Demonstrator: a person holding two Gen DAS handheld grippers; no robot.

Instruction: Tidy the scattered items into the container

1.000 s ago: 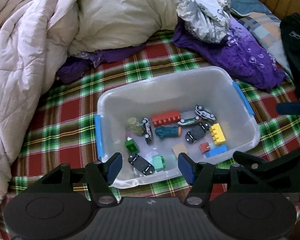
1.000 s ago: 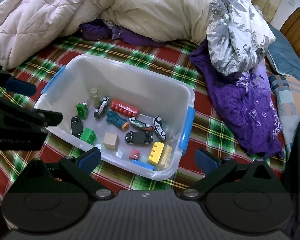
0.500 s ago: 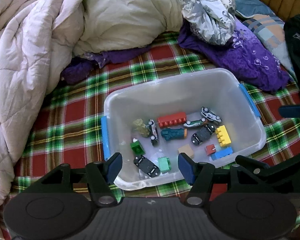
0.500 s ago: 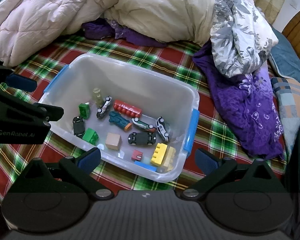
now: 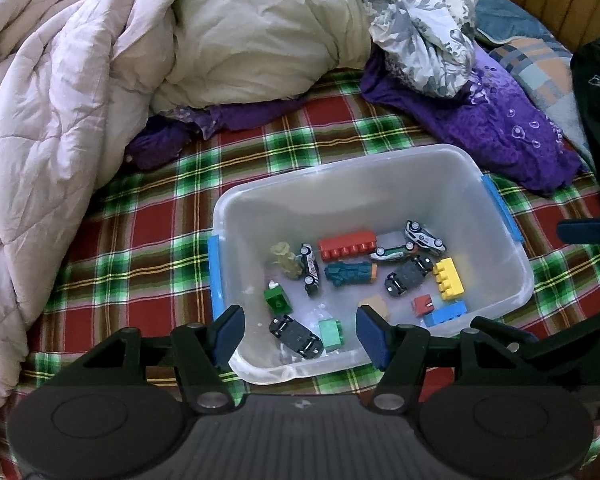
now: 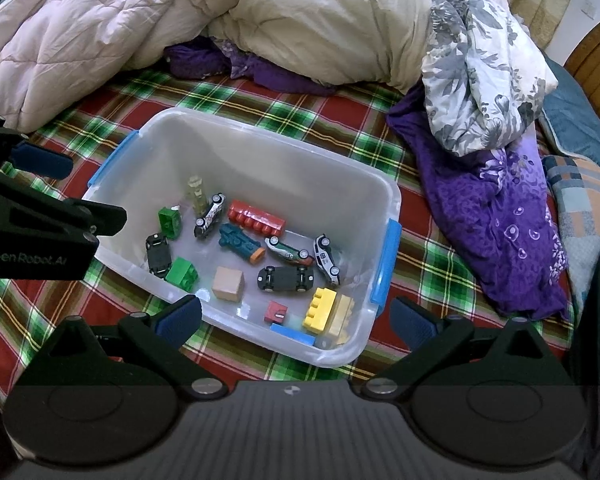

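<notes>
Plaid bedding in red and green covers the bed [image 5: 140, 248] on which the clear plastic container [image 5: 380, 184] sits, its blue latches on the two short ends. Every toy I can see lies inside it: a red brick [image 5: 347, 245], a yellow brick [image 5: 449, 278], a wooden cube [image 6: 228, 283], green blocks and several toy cars [image 6: 286, 278]. No loose item shows on the plaid around it. Further out, a rumpled quilt [image 5: 60, 100] and purple cloth [image 6: 500, 216] ring the clear patch. The left hand-held gripper [image 5: 298, 334] hangs over the near rim, jaws moderately apart and empty; the right hand-held gripper [image 6: 296, 318] stands wide, also empty. The task looks nearly finished. The risk is a small toy hidden under a quilt fold going unnoticed, or a low finger catching the rim and tipping the light container on the soft bed.
</notes>
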